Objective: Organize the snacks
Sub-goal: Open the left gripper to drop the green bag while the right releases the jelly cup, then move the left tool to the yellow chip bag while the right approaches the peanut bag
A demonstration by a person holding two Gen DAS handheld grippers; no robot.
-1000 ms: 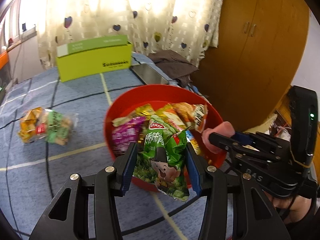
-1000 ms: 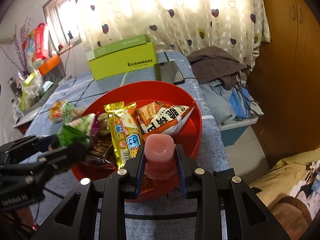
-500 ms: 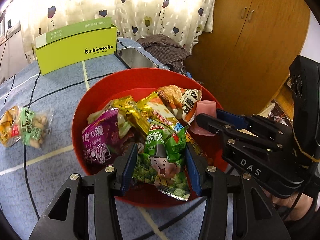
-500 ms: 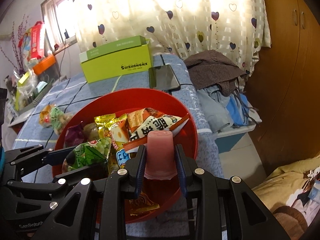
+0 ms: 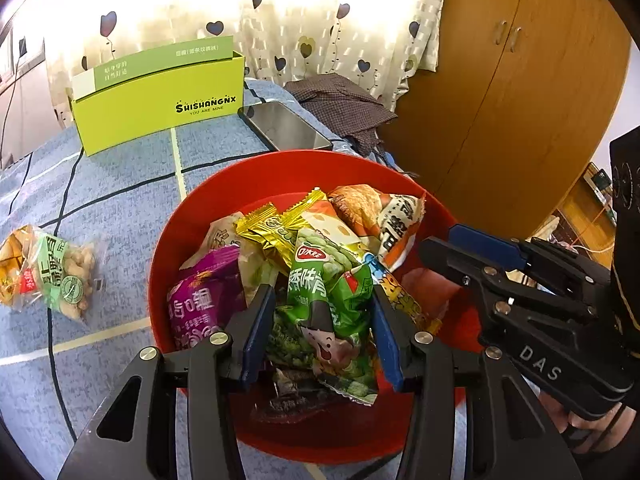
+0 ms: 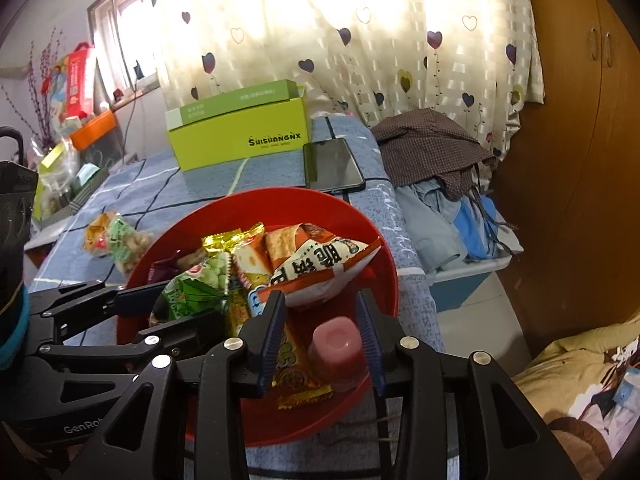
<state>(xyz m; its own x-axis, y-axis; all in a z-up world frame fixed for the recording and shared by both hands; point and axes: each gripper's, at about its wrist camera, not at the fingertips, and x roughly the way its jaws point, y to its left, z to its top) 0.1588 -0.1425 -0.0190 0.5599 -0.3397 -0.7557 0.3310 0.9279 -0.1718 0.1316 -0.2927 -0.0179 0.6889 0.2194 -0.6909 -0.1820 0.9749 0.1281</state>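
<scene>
The red bowl (image 5: 180, 240) sits on the blue checked bedspread (image 5: 120, 184) and serves as landmark for everything here. It already holds a heap of snack packets.

Over the bowl's near rim, the left tongs (image 5: 320, 328) grip a green pea packet (image 5: 324, 300). Its long axis runs away from the tongs toward the bowl's middle, and its lower end hangs toward the camera. Both blue pads press its sides, so it looks one release away from joining the heap.

At the bowl's right side, the right tongs (image 6: 322, 332) have just been opening. The pink jelly cup (image 6: 338, 344) stands between the jaws, touching or nearly touching the right pad and clear of the left, so it looks released. It seems to rest inside the bowl by the right wall.

Outside the bowl, on its left, a clear bag of peanuts (image 5: 60, 276) lies on the bedspread. It is the only snack seen outside the bowl. The left tongs are the nearer pair, though occupied.

Hard to judge: whether the cup rests on the bowl's floor or on a packet, since the yellow bar (image 6: 288, 364) hides its base. What lies under the heap is hidden too.
</scene>
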